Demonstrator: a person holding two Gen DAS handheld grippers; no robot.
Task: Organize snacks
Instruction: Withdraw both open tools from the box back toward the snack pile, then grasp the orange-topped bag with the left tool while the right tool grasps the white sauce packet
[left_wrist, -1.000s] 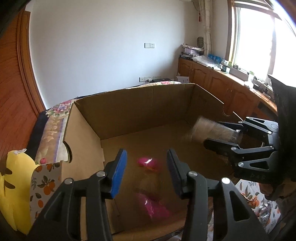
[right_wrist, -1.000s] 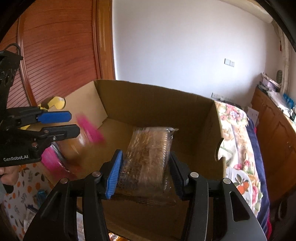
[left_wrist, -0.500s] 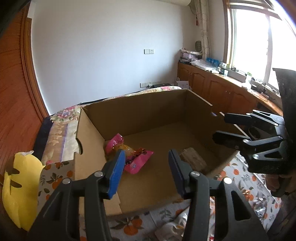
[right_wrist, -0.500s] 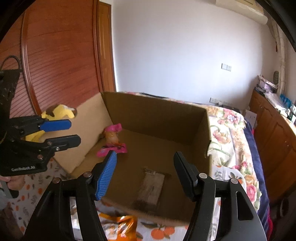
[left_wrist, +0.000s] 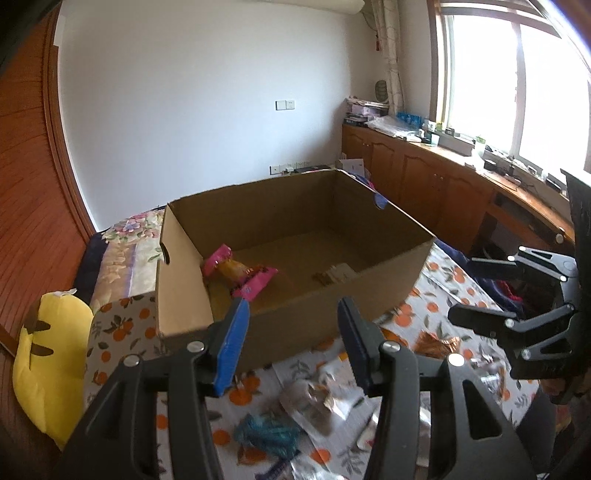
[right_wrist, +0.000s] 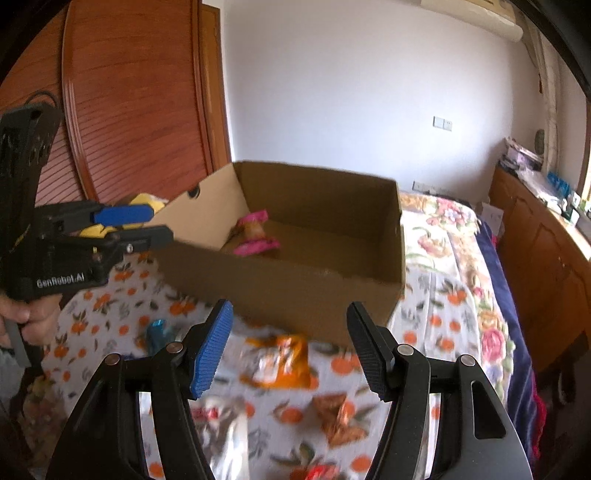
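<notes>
Both your claws have pulled back from the cardboard box (left_wrist: 295, 236), which now sits ahead of them on the orange-print bedspread (right_wrist: 443, 314). The left claw (left_wrist: 291, 339) and right claw (right_wrist: 288, 343) are both released and empty: their loads are dropped, so two snacks are sorted. The pink-ended candy pack (left_wrist: 236, 271) lies front-left inside; the clear cracker pack (left_wrist: 334, 275) is flat mid-floor. An orange bag (right_wrist: 280, 360) waits just beyond your right claw.
</notes>
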